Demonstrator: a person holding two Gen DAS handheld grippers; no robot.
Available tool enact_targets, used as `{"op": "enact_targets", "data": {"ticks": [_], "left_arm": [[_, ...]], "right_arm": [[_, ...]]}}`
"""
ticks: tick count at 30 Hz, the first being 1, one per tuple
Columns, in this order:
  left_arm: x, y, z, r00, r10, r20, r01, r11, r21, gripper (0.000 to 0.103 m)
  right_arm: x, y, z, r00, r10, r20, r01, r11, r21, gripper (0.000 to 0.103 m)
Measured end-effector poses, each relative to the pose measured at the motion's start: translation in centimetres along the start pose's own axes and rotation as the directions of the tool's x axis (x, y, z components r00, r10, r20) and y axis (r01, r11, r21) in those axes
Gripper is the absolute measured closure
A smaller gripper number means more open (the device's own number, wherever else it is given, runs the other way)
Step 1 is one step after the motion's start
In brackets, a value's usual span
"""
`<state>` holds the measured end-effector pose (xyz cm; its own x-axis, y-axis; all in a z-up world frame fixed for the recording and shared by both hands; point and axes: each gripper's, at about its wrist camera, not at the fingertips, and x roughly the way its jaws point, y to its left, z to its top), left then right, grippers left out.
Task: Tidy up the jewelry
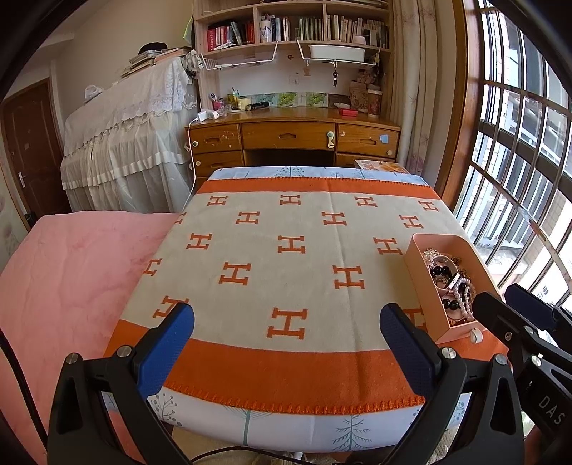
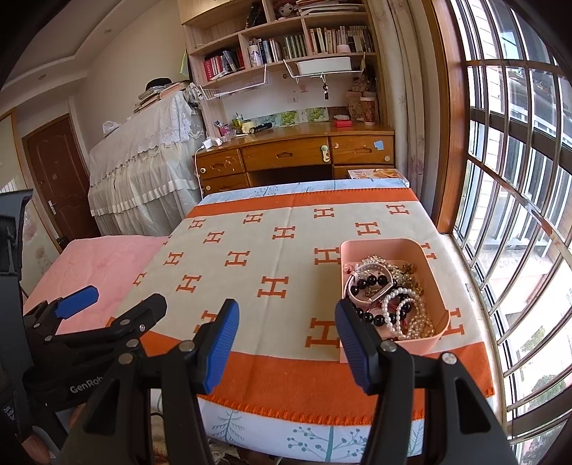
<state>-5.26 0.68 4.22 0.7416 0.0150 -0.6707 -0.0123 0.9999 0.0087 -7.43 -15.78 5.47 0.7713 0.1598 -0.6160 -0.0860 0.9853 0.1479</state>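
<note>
A pink box [image 2: 418,250] sits at the near right of the table on an orange-and-cream H-pattern blanket [image 2: 279,257]. It holds a heap of jewelry [image 2: 389,297]: pearl strands, black bead bracelets, gold pieces. The box also shows in the left wrist view [image 1: 423,275]. My right gripper [image 2: 286,339] is open and empty, its right finger just left of the box's near corner. My left gripper [image 1: 286,332] is open and empty over the blanket's near edge, left of the box. It shows from the side in the right wrist view [image 2: 118,300].
A pink bed cover [image 1: 71,272] lies left of the table. A wooden desk [image 1: 293,136] with drawers and a bookshelf [image 1: 293,25] stand behind. A barred window [image 2: 507,179] runs along the right. A lace-covered piano [image 1: 125,136] stands at the back left.
</note>
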Motion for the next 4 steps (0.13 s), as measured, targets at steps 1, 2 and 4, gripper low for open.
{"op": "enact_targets", "data": {"ticks": [1,2,4], "left_arm": [[0.06,0.06,-0.02,1.0,0.001,-0.004,-0.001,1.0,0.0,0.001],[0.1,0.18,-0.08,1.0,0.001,-0.007,-0.001,1.0,-0.002,0.001],[0.18,0.37,-0.21,1.0,0.002,-0.013,-0.002,1.0,-0.006,0.001]], "right_arm": [[0.05,-0.03,-0.07,1.0,0.001,-0.001,-0.001,1.0,0.0,0.046],[0.05,-0.04,-0.07,1.0,0.001,-0.001,-0.001,1.0,0.0,0.046],[0.24,0.0,-0.29,1.0,0.0,-0.005,0.0,1.0,0.0,0.046]]}}
